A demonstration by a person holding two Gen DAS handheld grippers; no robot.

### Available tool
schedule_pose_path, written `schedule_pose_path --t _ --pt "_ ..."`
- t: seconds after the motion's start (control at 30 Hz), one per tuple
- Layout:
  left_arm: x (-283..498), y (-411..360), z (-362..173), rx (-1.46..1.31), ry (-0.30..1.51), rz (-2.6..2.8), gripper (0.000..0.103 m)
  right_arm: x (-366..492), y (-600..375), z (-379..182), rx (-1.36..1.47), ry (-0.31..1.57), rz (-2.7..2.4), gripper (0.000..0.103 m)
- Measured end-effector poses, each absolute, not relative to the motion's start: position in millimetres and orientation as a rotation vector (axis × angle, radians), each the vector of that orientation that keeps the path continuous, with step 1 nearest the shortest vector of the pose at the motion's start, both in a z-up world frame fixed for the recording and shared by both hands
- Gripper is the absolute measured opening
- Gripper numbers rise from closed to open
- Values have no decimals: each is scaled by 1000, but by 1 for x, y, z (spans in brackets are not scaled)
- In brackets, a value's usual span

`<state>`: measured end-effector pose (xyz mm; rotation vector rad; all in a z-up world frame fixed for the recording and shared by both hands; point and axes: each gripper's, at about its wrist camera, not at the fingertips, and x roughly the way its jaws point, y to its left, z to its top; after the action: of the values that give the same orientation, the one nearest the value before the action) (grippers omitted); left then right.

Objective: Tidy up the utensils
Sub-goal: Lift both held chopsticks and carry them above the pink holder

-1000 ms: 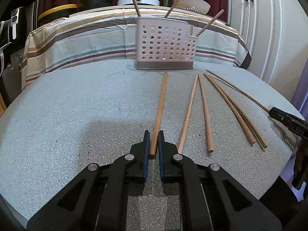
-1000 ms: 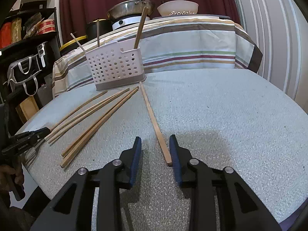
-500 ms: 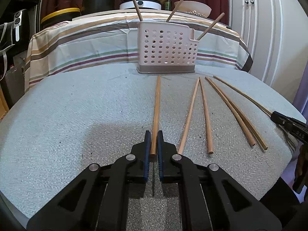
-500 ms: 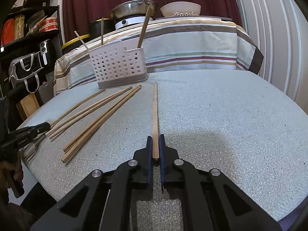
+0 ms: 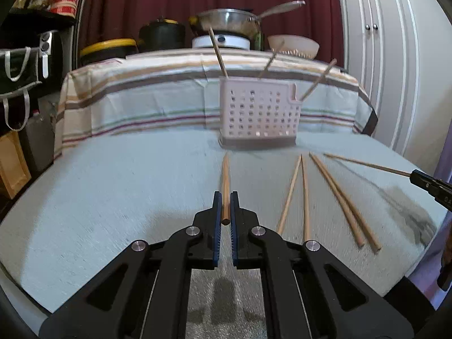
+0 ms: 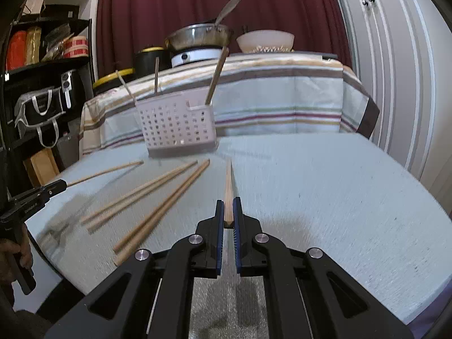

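Chopsticks lie loose on the pale table (image 5: 113, 197): in my left view, a pair (image 5: 296, 195) right of centre and another pair (image 5: 343, 200) further right, fanning toward the frame's lower right. My left claw (image 5: 225, 206) at bottom centre is clamped on one chopstick (image 5: 225, 180) that points up the frame at the perforated white holder (image 5: 258, 113), where three sticks stand. In my right view that holder (image 6: 178, 125) sits upper left of centre, and my right claw (image 6: 228, 212) is closed on another chopstick (image 6: 228, 183).
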<state>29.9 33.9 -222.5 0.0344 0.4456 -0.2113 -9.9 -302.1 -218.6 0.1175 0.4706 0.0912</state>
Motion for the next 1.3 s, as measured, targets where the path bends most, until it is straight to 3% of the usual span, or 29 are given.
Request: schedule_pose_path --t 0.47,1.3 --pt "35 34 -157 35 302 -202 6 -4 -305 -168 117 377 87 7" --pt "123 28 -101 -20 297 -160 6 79 -296 -114 88 298 99 7"
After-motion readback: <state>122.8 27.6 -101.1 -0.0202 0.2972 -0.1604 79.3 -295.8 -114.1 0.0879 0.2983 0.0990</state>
